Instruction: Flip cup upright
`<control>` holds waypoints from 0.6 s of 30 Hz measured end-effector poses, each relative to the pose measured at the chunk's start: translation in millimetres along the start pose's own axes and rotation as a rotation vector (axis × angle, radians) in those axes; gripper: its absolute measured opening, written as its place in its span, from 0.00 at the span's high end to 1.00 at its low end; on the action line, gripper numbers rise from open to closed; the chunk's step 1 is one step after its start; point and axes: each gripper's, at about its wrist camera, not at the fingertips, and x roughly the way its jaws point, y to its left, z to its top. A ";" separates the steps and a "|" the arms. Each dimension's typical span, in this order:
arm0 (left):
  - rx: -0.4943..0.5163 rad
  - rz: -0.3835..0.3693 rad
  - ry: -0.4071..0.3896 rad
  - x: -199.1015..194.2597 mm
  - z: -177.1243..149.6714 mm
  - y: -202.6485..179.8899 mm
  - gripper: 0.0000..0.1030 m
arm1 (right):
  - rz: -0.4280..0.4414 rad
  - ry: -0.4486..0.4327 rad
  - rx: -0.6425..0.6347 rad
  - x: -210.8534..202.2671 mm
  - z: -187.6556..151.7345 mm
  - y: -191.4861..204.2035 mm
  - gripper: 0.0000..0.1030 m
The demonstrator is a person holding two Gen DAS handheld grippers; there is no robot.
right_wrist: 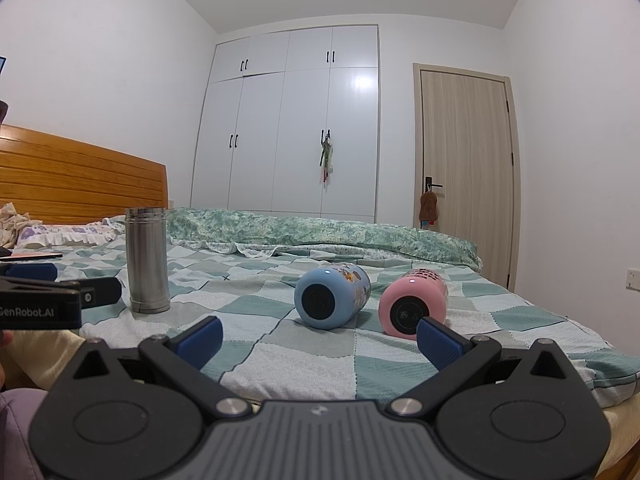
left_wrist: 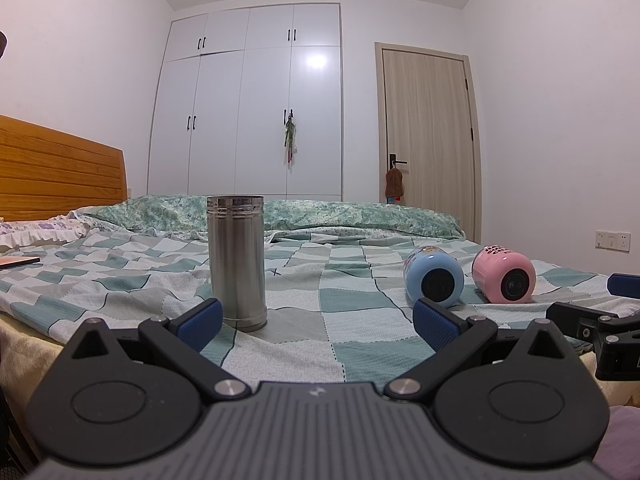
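Note:
A steel cup [left_wrist: 237,261] stands upright on the checked bedspread; it also shows in the right wrist view [right_wrist: 146,260]. A blue cup [left_wrist: 433,276] [right_wrist: 331,294] and a pink cup [left_wrist: 503,274] [right_wrist: 412,304] lie on their sides, bases toward me. My left gripper [left_wrist: 318,322] is open and empty, its left finger just beside the steel cup's base. My right gripper [right_wrist: 319,340] is open and empty, just short of the blue and pink cups. The left gripper shows at the left edge of the right wrist view [right_wrist: 60,300].
The bed [left_wrist: 340,304] has a wooden headboard [left_wrist: 60,172] at left, a green quilt [left_wrist: 320,216] rolled at the far side, and a flat pink object [left_wrist: 18,261] near the pillow. A white wardrobe [left_wrist: 256,100] and a door [left_wrist: 428,128] stand behind.

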 end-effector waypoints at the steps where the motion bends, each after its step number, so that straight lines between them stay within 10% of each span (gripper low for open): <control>1: 0.000 0.000 0.000 0.0 0.0 0.0 0.00 | 0.000 0.001 0.000 0.1 0.0 0.1 0.00; 18: 0.008 -0.049 0.076 17.0 11.1 -3.9 0.00 | 0.026 0.013 0.015 5.0 7.2 -9.7 0.00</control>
